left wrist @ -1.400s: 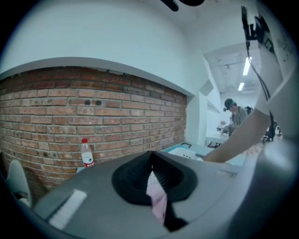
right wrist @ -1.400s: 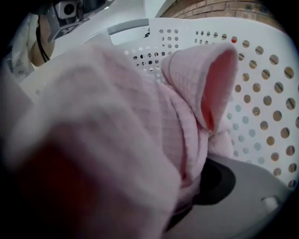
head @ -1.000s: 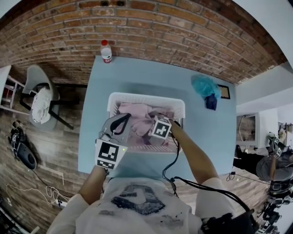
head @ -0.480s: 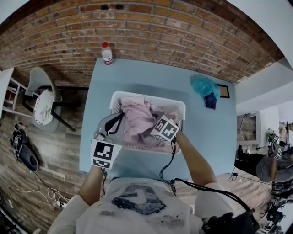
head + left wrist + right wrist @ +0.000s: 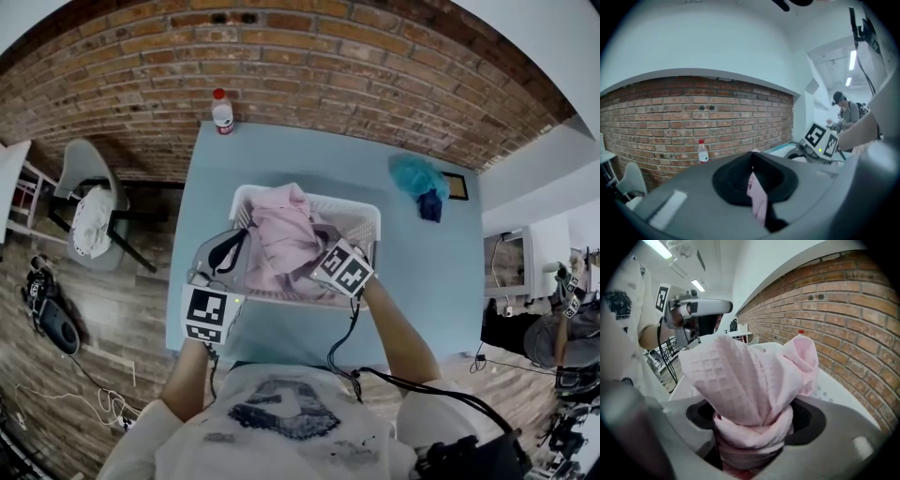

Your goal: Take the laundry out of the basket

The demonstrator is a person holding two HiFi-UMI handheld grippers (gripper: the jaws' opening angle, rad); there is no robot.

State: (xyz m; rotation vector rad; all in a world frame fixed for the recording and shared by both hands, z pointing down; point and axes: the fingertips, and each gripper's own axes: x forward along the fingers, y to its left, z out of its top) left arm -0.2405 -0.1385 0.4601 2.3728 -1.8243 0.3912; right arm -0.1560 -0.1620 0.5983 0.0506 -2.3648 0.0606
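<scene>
Right tool (image 5: 752,446): clenched on a pink waffle-weave cloth (image 5: 740,380). A thick twisted bunch of the fabric fills the gap between the jaws, and the rest stands up in folds ahead of them.
Left tool (image 5: 757,201): jaws drawn together, pinching a thin edge of the same pink cloth that shows as a narrow strip in the slot between them.
Tool positions: in the head view the left tool sits at the basket's near-left corner and the right tool at its near-right side, with the cloth stretched between them.
Pink cloth: gathered into a peak over the left half of a white perforated plastic basket (image 5: 361,217). Its top overlaps the far rim and its lower folds hang down inside.
Basket contents: more fabric lies beneath the cloth, but its colours are hard to tell.
Basket: stands on a light-blue desk (image 5: 309,159), towards the near edge.
Desk, far edge: a clear plastic bottle with a red cap (image 5: 222,111) stands upright against a red brick wall (image 5: 281,56).
Desk, right side: a teal crumpled cloth (image 5: 417,175) touches a dark-blue piece of fabric (image 5: 430,208), well apart from the basket.
Left of the desk: a grey chair (image 5: 80,164) with a white garment (image 5: 91,220) on it stands on a wooden floor (image 5: 112,309).
</scene>
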